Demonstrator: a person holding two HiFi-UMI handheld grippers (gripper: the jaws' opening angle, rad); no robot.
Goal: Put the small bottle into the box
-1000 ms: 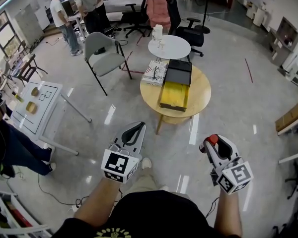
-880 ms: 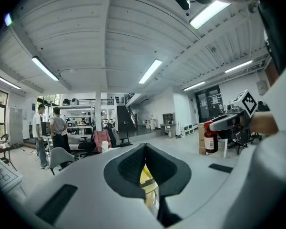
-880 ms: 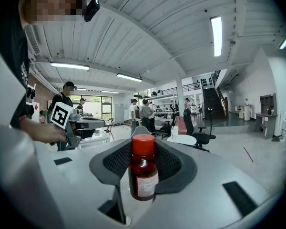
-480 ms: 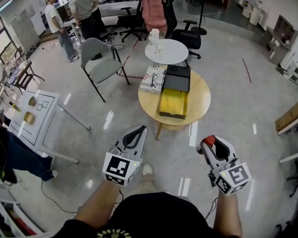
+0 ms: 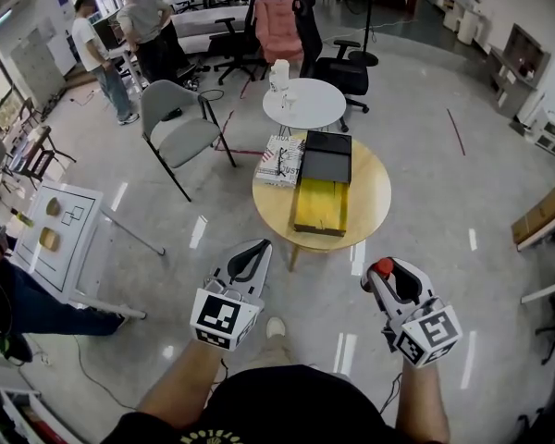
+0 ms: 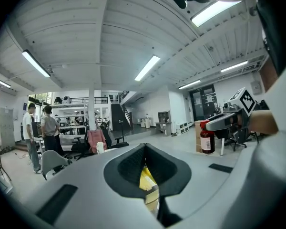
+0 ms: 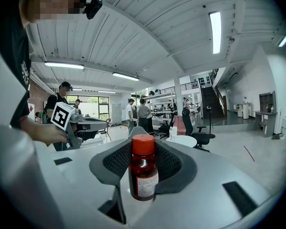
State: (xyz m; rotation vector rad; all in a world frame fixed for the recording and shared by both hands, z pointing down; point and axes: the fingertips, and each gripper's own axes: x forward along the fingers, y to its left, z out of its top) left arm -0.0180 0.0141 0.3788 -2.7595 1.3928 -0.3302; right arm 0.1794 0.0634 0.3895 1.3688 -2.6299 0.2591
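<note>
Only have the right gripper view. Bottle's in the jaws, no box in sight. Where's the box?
Observer: In the head view the box lies open on the round wooden table, ahead of the person.
Operator: Anything next to it?
Observer: A book lies on the table by the box's far left side.
Operator: Other gripper carrying anything?
Observer: No. The left gripper has its jaws together with nothing between them, per its own view.

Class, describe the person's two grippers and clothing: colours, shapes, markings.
The left gripper and right gripper are light grey, with curved jaws lined in dark padding. Each carries a white cube with black square markers. The person wears a black top with yellow print.
</note>
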